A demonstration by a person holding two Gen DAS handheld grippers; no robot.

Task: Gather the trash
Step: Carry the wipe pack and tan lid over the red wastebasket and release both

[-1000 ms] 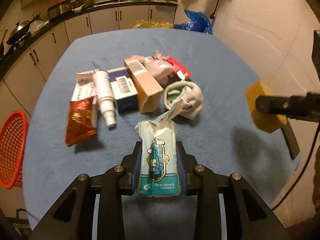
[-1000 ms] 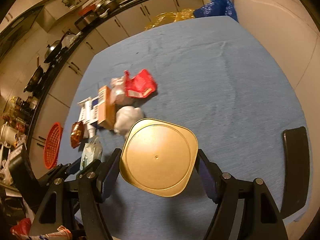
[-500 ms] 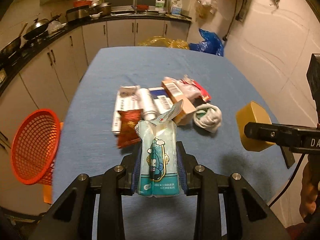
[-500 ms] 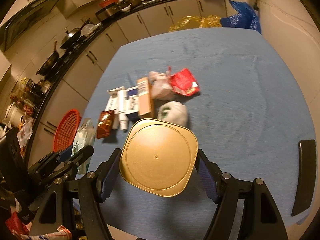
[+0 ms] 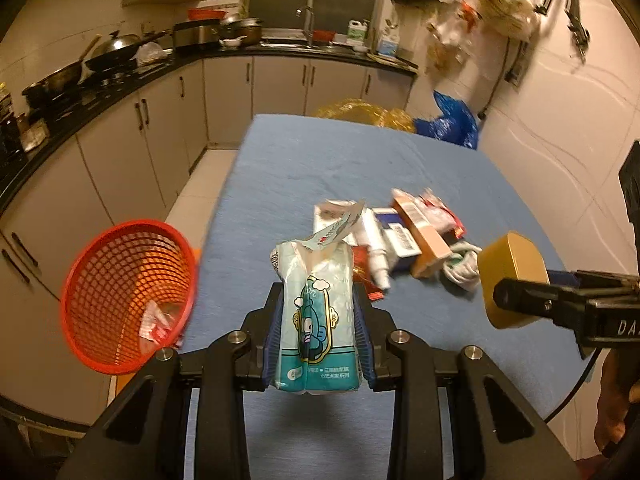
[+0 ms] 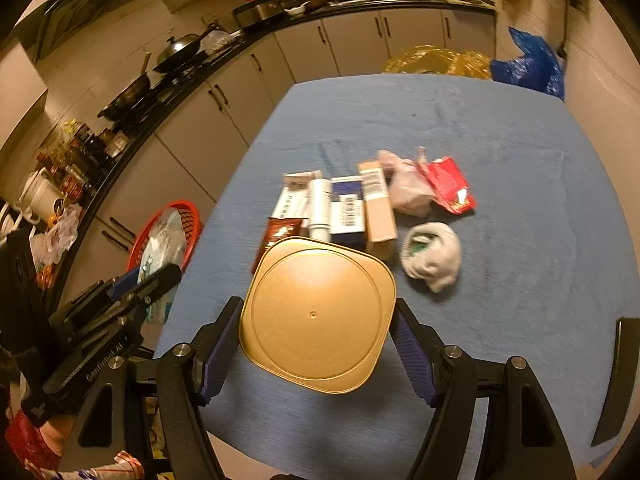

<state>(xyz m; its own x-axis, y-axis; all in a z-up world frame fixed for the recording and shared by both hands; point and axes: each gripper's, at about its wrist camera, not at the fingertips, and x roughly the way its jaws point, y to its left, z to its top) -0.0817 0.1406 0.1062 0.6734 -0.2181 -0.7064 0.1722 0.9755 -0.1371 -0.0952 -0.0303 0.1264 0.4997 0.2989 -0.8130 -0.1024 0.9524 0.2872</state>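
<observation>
Red mesh basket (image 5: 128,296) at left beside the table (image 5: 320,168), a crumpled wrapper (image 5: 154,322) in it. Left gripper (image 5: 318,344) clamped on a soft teal tissue pack (image 5: 316,320), cartoon print, top torn open. Right gripper (image 6: 316,340) clamped on a gold rounded-square tin (image 6: 316,316), smooth lid. Rest of trash: boxes, packets on blue cloth.

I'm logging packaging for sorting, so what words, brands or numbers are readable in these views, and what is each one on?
"DA": on the right tool, its lettering cut off by the picture's edge.
"6": on the tissue pack in the left tool; the Chinese print beside it is too small to read.
Lettering on the left tool's arm: too blurred.
Boxes and wrappers on the table: print and barcodes too blurred.
</observation>
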